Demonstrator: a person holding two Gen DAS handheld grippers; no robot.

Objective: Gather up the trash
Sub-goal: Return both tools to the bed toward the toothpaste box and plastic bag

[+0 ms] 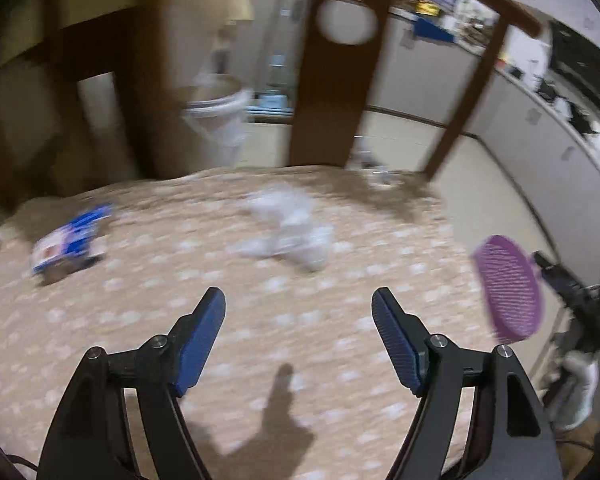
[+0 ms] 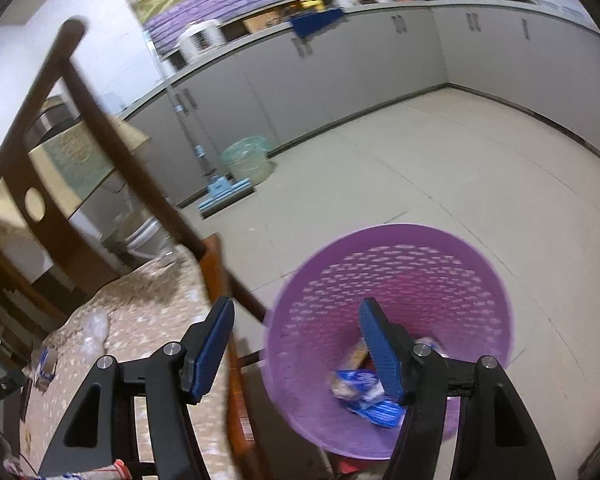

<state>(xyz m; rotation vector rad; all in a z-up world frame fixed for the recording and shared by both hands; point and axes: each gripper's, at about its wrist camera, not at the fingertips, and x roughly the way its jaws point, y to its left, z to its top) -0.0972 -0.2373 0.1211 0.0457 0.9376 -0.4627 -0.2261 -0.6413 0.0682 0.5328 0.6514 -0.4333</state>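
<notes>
My left gripper [image 1: 298, 294] hovers open over a beige patterned chair cushion [image 1: 260, 340], with nothing between its fingers. Ahead of it lies a crumpled clear plastic wrapper [image 1: 288, 232]. A blue and white packet [image 1: 66, 246] lies at the cushion's left. A purple mesh basket [image 2: 400, 280] sits beside the chair and holds blue and white wrappers [image 2: 364, 396]. My right gripper [image 2: 297, 301] straddles the basket's rim with jaws apart, one finger inside and one outside, and no pad visibly presses the wall. From the left wrist, the basket [image 1: 508, 288] shows tilted at the right.
The wooden chair back [image 1: 336, 80] rises behind the cushion. A white bucket [image 1: 216, 120] stands on the floor beyond it. Grey cabinets [image 2: 340, 72] line the walls, with a mop [image 2: 224, 192] and a green bin [image 2: 246, 160] in front. Open tiled floor [image 2: 460, 168] lies right.
</notes>
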